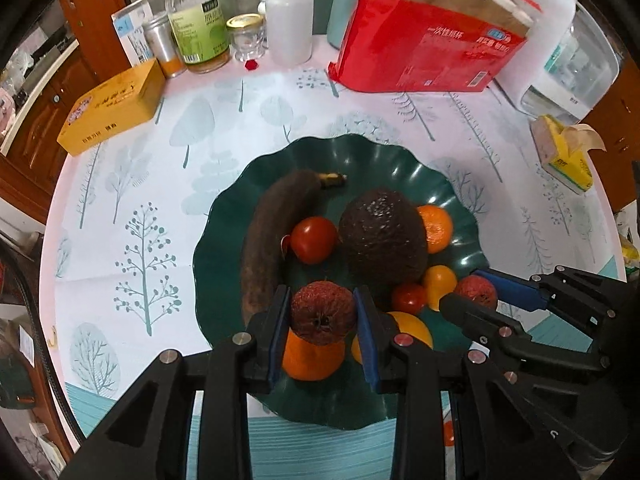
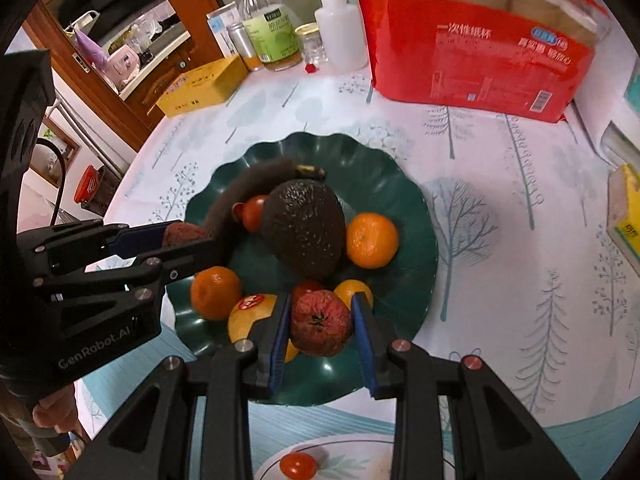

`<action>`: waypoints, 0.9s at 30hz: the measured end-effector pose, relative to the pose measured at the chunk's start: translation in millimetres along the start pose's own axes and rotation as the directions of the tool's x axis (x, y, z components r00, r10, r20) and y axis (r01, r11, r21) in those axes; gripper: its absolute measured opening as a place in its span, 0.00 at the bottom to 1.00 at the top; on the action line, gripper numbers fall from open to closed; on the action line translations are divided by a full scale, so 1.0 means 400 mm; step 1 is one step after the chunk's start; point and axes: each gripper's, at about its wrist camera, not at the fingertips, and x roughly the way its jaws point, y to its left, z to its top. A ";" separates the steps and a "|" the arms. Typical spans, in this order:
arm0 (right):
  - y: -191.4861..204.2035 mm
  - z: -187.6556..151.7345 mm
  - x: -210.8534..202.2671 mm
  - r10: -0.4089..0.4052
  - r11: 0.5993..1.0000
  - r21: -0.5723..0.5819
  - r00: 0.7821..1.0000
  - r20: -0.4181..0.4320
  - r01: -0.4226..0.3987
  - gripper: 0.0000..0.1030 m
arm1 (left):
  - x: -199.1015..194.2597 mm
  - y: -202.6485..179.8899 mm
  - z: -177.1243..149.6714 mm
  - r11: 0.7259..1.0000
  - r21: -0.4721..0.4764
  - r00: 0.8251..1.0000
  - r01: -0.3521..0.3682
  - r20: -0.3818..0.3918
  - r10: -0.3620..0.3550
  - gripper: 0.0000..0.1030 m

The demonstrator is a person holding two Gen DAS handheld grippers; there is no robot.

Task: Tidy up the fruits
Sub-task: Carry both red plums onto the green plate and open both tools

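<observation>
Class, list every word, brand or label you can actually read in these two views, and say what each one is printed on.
"GenRobot.AI": on the black body of the left gripper.
"一次性纸杯": large white characters on the red pack of paper cups.
Yellow box: red print, too blurred to read.
Green bottle label: too small to read.
Sticker on the yellow fruit: unreadable.

Both wrist views look steeply down, close over the green plate.

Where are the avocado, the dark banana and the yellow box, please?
avocado (image 1: pixel 384 236): left wrist view, middle of its skin.
dark banana (image 1: pixel 272 232): left wrist view, mid-length.
yellow box (image 1: pixel 116 104): left wrist view, top face.
</observation>
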 end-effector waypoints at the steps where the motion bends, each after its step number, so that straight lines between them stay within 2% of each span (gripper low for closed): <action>1: 0.001 0.001 0.004 -0.003 1.000 -0.003 1.000 0.002 0.003 0.30 | 0.006 0.002 0.002 1.000 -0.001 1.000 0.002 -0.005 -0.002 0.29; 2: 0.002 0.003 0.006 -0.002 1.000 -0.006 1.000 0.002 0.002 0.30 | 0.010 0.004 0.002 1.000 -0.003 1.000 0.002 -0.009 -0.002 0.29; 4: 0.003 0.006 0.012 0.008 1.000 -0.010 1.000 0.001 -0.008 0.32 | 0.015 0.007 0.003 1.000 -0.005 1.000 0.000 -0.012 0.000 0.36; 5: 0.004 0.009 0.014 0.016 1.000 -0.010 1.000 0.001 -0.016 0.34 | 0.015 0.009 0.004 1.000 -0.008 1.000 0.002 -0.011 -0.002 0.43; 6: 0.006 0.009 0.013 0.024 1.000 -0.012 1.000 0.005 -0.024 0.37 | 0.013 0.012 0.004 1.000 -0.012 1.000 -0.006 -0.005 0.006 0.46; 10: 0.010 0.012 0.008 0.023 1.000 -0.018 0.999 0.024 -0.023 0.41 | 0.004 0.029 0.001 0.999 -0.025 1.000 -0.024 0.006 0.024 0.58; 15: 0.010 0.009 -0.002 0.016 1.000 -0.018 0.999 0.039 -0.015 0.43 | -0.019 0.041 -0.010 0.999 -0.031 0.999 -0.042 0.023 0.043 0.73; 23: 0.018 -0.008 -0.053 0.010 1.000 -0.017 0.998 0.066 -0.008 0.43 | -0.080 0.029 -0.040 0.999 -0.025 0.998 -0.045 0.043 0.046 0.78; 25: 0.023 -0.015 -0.071 0.004 1.000 -0.022 0.997 0.079 -0.002 0.43 | -0.106 0.023 -0.050 0.999 -0.018 0.997 -0.045 0.056 0.046 0.81; 27: 0.027 -0.023 -0.091 0.001 1.000 -0.023 0.996 0.092 0.002 0.43 | -0.135 0.019 -0.064 0.999 -0.015 0.997 -0.036 0.073 0.037 0.88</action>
